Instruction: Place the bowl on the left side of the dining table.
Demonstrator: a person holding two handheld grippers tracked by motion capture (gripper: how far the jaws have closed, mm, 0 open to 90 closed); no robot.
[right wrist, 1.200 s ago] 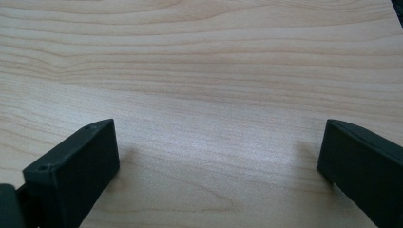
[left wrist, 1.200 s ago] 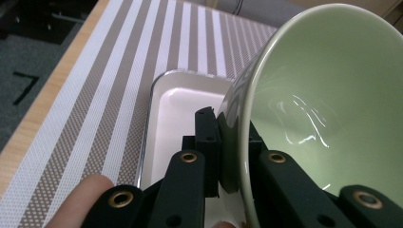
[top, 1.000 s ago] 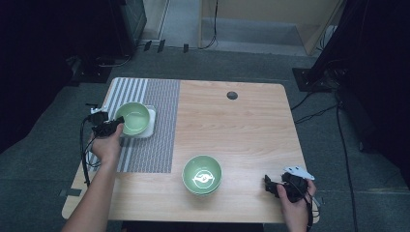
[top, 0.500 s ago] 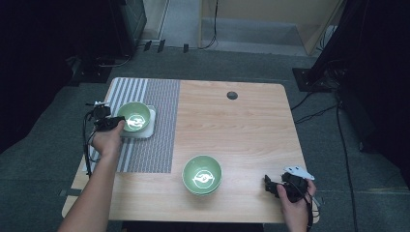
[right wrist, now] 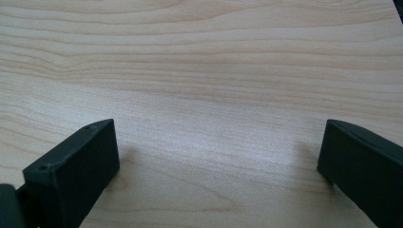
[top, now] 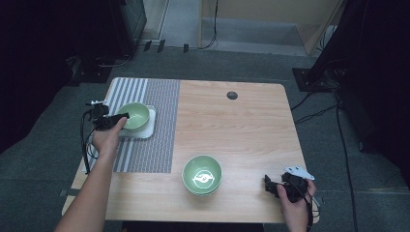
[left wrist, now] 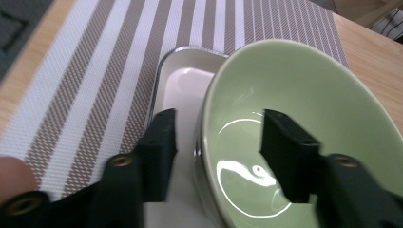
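Observation:
A pale green bowl point(top: 134, 115) point(left wrist: 294, 95) sits on a small white tray point(top: 151, 126) point(left wrist: 180, 80) on the striped placemat point(top: 154, 96). My left gripper point(top: 121, 117) point(left wrist: 218, 142) is at the bowl's left rim, one jaw outside the wall and one inside. It is open, and a gap shows on both sides of the rim. A second green bowl point(top: 202, 175) with a white pattern inside stands near the table's front edge. My right gripper point(top: 269, 184) point(right wrist: 218, 142) rests low over bare wood right of that bowl, open wide and holding nothing.
The wooden table point(top: 241, 130) has a dark round hole point(top: 232, 95) near its back edge. Dark equipment and cables lie on the grey floor around the table. The placemat covers the table's left third.
My left gripper has edged right so its jaws now straddle the bowl's rim. The bowl's inner pattern no longer faces the high view. The right hand has stayed still.

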